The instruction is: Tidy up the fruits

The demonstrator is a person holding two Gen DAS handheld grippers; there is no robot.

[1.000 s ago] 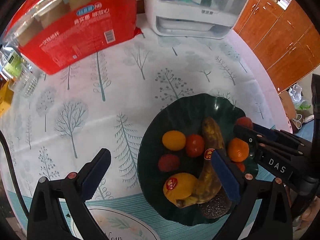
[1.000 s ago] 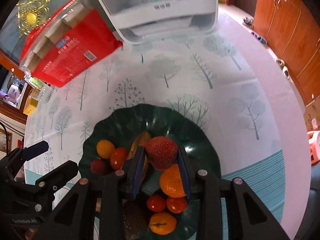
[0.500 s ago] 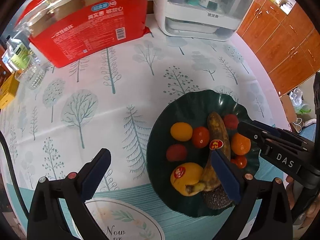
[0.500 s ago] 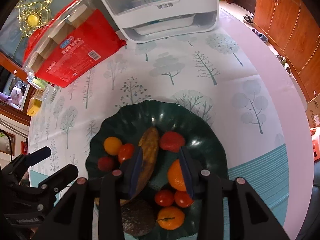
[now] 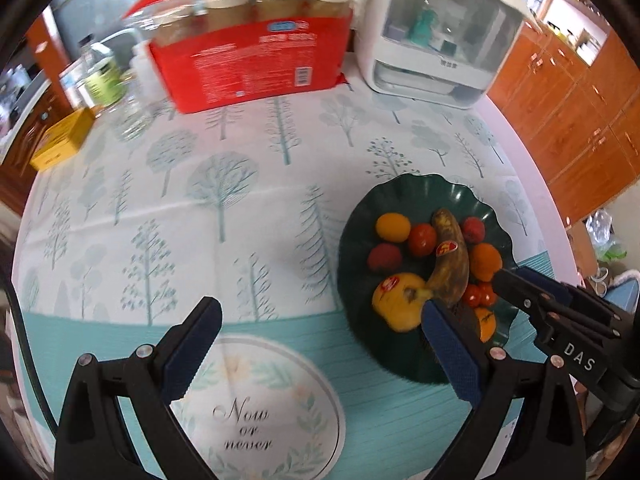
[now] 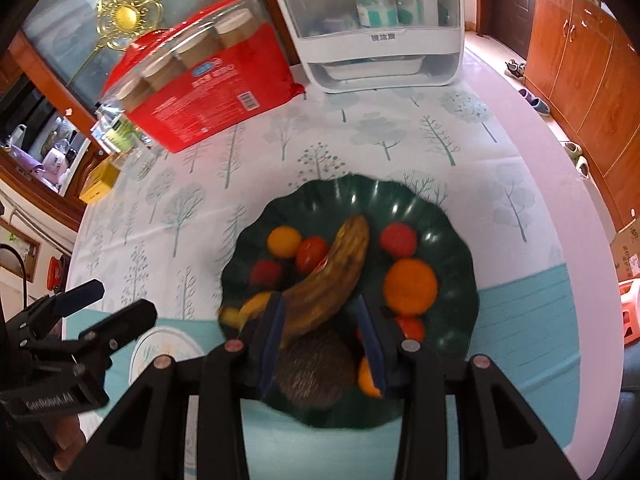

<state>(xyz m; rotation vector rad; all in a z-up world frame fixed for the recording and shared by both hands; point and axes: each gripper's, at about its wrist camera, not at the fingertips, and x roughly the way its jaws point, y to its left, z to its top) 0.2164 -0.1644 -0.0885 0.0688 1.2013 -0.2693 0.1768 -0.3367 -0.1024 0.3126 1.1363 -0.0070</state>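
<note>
We see a dark green scalloped plate [image 6: 452, 248] on a white tablecloth [image 5: 248, 208] printed with pale grey-blue and teal trees; its near edge turns to a teal striped band around a white medallion with grey script. On the plate lie a brown-mottled yellow banana [image 6: 332, 276] with a red sticker, an orange mandarin [image 6: 410, 287], a red tomato [image 6: 312, 254], a yellow-orange round fruit [image 6: 284, 241] and a yellow apple [image 5: 396, 300] with a red sticker. Both claws are black with blue pads. Behind stand a red package [image 5: 256, 60] and a white appliance [image 6: 380, 60].
</note>
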